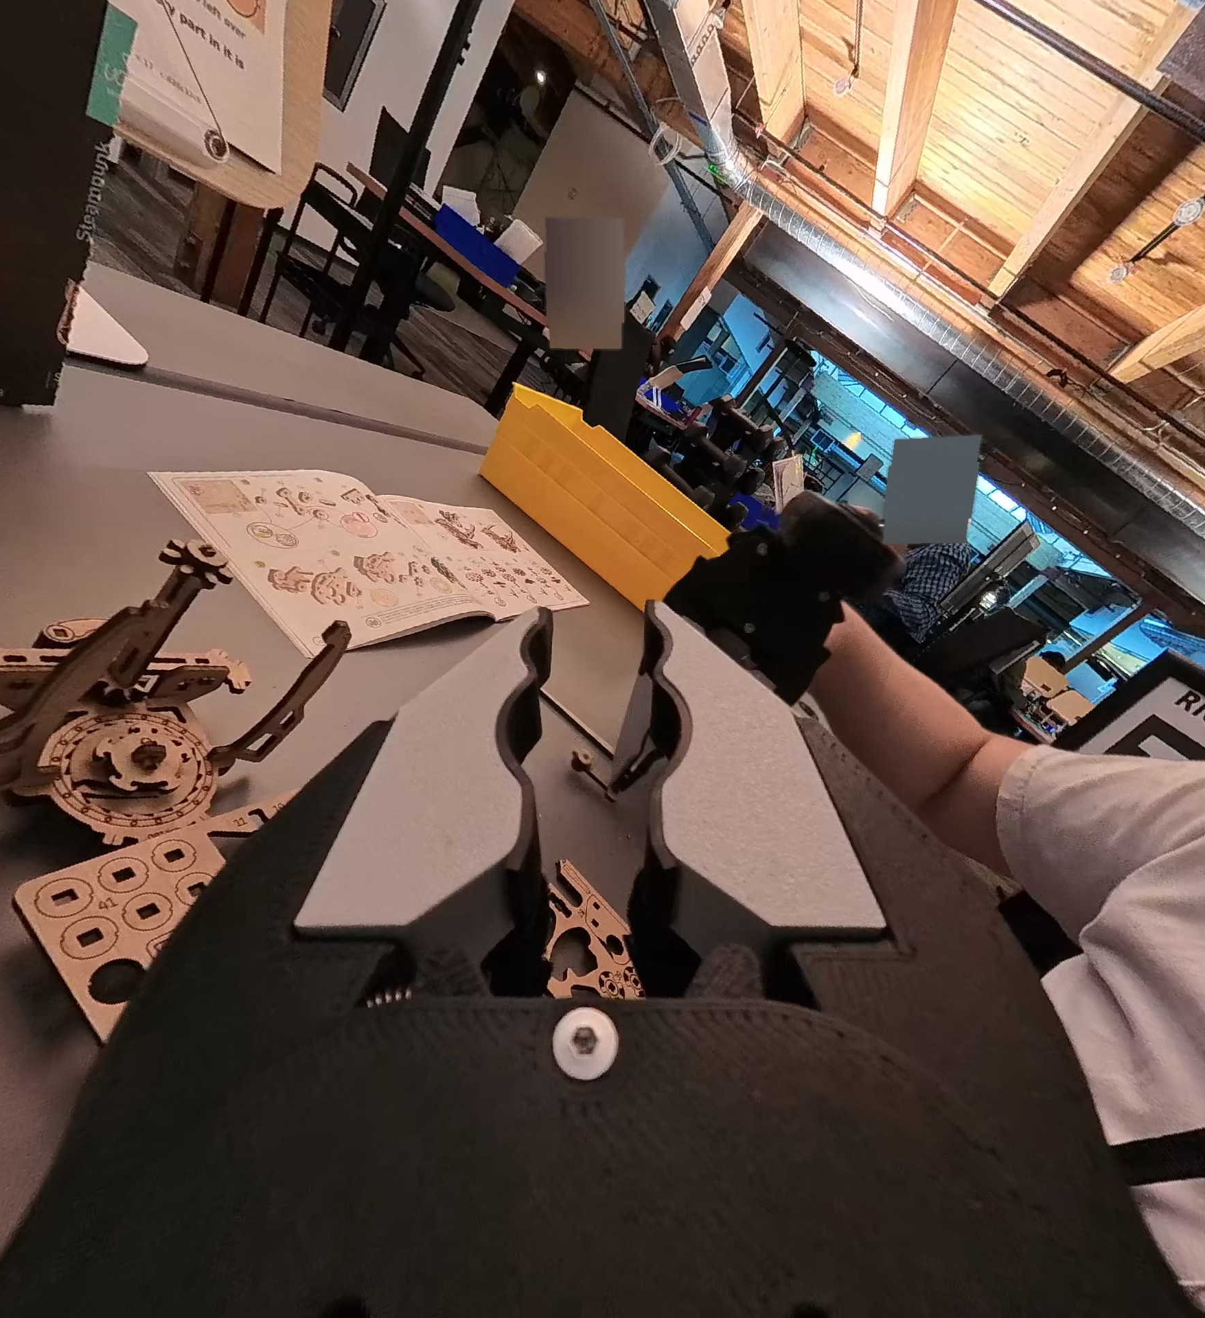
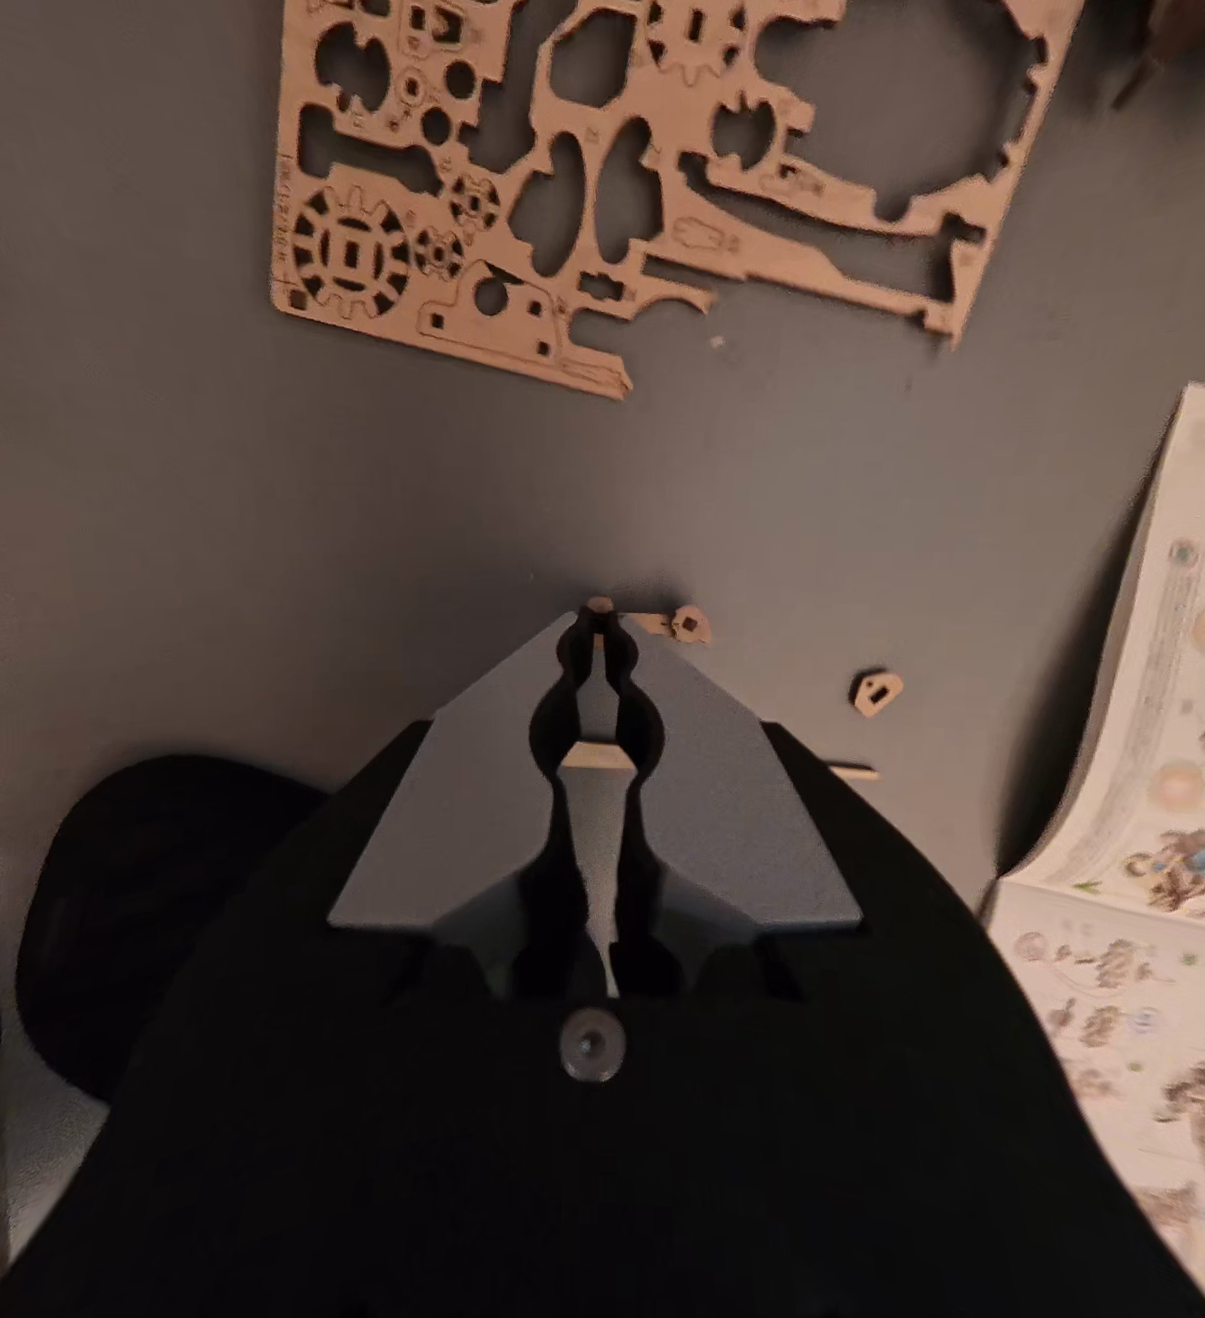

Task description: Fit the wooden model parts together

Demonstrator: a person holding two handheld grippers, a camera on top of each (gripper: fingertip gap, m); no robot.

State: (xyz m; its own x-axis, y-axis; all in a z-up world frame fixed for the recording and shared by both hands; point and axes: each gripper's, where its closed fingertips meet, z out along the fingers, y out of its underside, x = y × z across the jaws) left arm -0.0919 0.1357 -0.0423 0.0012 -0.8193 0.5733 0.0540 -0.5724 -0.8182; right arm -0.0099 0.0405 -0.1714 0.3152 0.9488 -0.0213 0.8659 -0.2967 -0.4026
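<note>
At the tips of the right tongs point(image 2: 598, 622), a small wooden peg point(image 2: 599, 606) sits pinched on the gray table point(image 2: 300, 535), seemingly on a thin stick running sideways across the tongs; the blur leaves this unsure. Two loose wooden bits point(image 2: 688, 625) point(image 2: 876, 692) lie just right of it. Left tongs point(image 1: 596, 635) hover released, nearer the half-built wooden model point(image 1: 107, 720), which lies well to their left.
</note>
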